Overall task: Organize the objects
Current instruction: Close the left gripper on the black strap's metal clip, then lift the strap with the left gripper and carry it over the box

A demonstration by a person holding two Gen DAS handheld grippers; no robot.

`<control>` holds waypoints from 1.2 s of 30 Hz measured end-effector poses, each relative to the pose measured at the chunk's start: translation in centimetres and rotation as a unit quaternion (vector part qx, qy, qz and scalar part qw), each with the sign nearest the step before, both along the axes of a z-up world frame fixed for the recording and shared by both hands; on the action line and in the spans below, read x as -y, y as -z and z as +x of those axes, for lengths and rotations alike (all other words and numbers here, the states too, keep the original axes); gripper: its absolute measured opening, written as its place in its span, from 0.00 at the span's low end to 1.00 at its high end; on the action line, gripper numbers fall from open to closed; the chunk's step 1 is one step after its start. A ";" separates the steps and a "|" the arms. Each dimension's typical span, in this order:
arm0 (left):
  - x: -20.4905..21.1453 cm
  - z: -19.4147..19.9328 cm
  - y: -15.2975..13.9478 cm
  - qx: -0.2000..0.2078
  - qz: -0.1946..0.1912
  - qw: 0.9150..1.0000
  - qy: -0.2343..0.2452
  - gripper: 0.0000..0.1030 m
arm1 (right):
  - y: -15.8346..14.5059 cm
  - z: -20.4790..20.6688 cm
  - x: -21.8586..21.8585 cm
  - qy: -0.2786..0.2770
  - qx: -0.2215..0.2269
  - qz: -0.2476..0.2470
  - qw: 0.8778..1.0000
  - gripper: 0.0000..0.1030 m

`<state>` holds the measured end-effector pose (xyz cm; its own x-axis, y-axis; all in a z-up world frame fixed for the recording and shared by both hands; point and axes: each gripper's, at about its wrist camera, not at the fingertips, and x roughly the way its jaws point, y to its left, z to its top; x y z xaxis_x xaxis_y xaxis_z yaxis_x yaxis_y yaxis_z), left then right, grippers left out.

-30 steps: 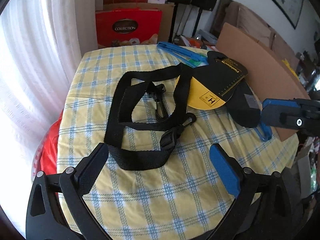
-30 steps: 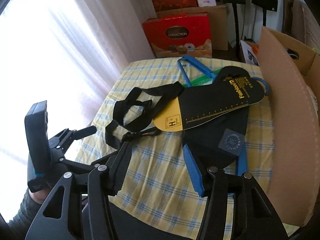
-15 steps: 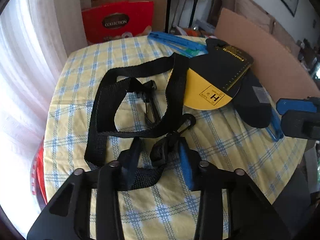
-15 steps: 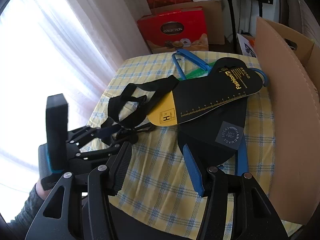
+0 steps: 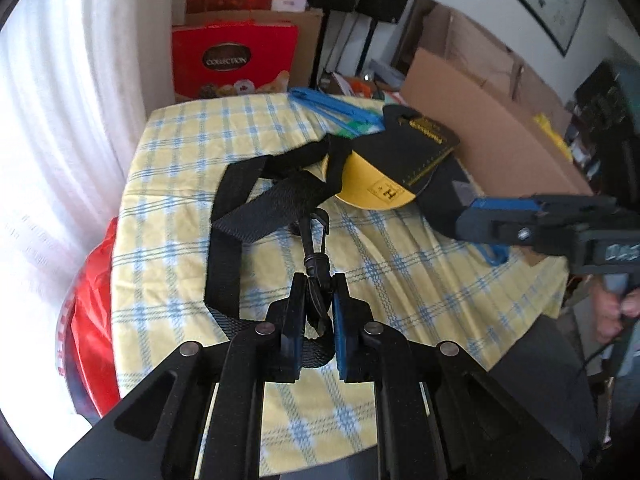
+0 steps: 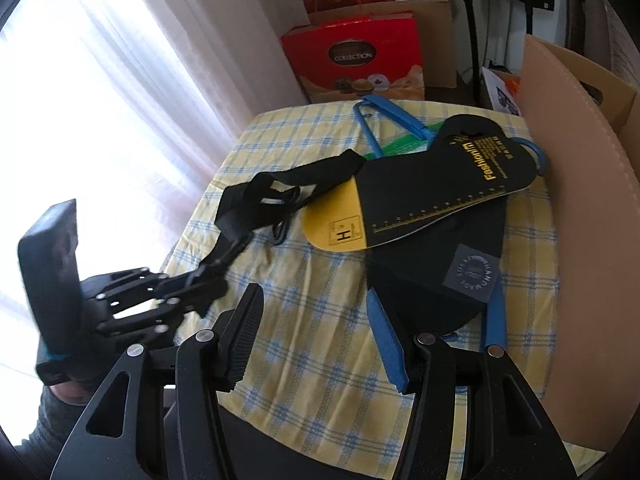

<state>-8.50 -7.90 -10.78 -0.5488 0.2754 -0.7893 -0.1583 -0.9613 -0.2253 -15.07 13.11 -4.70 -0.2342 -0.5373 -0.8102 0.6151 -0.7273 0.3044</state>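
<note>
1. Webbing of the black strap (image 5: 256, 216) curls under the left gripper (image 5: 319, 312), whose jaws are clamped on the strap's plastic clip (image 5: 318, 280); the strap's near end is hidden there, the rest trailing across the table.
2. Right gripper (image 6: 316, 332) hangs half open over the yellow-and-blue checked tablecloth (image 6: 320, 360) with nothing between its fingers.
3. Beyond it a dark flat piece (image 6: 448, 264) lies under a black-and-yellow insole card (image 6: 420, 196), which covers the strap's far end.
4. Blue hangers (image 6: 396, 116) poke out from under the card, partly hidden.
5. A cardboard panel (image 6: 580, 208) walls off the right edge.
6. Farther back stand a red gift box (image 6: 356, 56) and white curtains (image 6: 120, 60).
</note>
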 end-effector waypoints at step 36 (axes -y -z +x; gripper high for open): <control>5.0 0.0 0.1 0.008 0.053 0.997 -0.062 0.11 | 4.7 -7.8 12.7 -0.053 0.036 0.052 0.997 0.29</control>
